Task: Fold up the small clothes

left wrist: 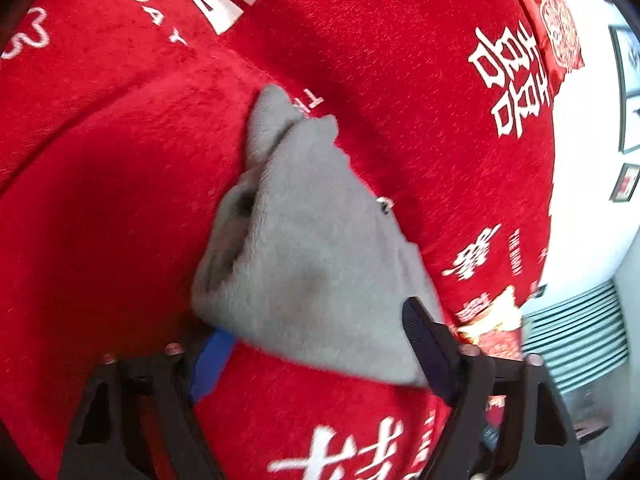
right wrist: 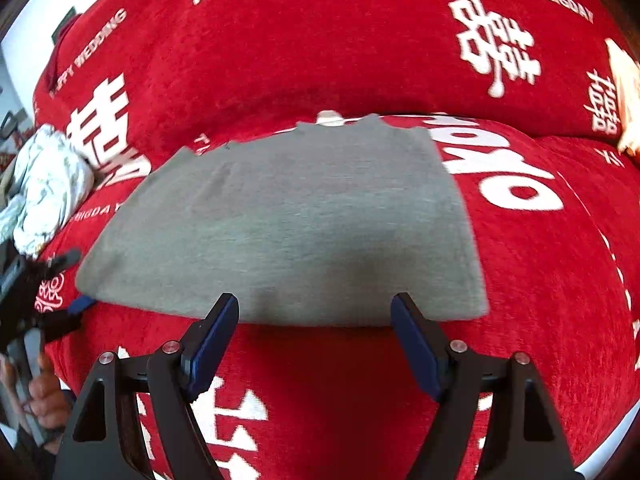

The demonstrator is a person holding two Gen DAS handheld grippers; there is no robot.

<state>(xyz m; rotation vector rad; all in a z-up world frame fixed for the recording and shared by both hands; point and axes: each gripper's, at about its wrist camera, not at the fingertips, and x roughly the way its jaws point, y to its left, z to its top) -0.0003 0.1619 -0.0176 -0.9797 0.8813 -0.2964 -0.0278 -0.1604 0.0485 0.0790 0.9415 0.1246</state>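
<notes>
Garment (right wrist: 280, 224): one, grey, spread flat on one red cover (right wrist: 320, 60) with white lettering, near edge just ahead of the right gripper (right wrist: 314, 312). Right jaws wide apart, nothing between them, both tips at the cloth's near hem. Left gripper (left wrist: 316, 344) at the garment's left corner, cloth draped between its two blue-padded fingers (left wrist: 424, 344) and lifted off the cover; whether the pads truly press on it, hard to tell through the blur. One pale printed bundle (right wrist: 44, 184) left of and beyond the right jaws. One hand (right wrist: 44, 400) at bottom left.
</notes>
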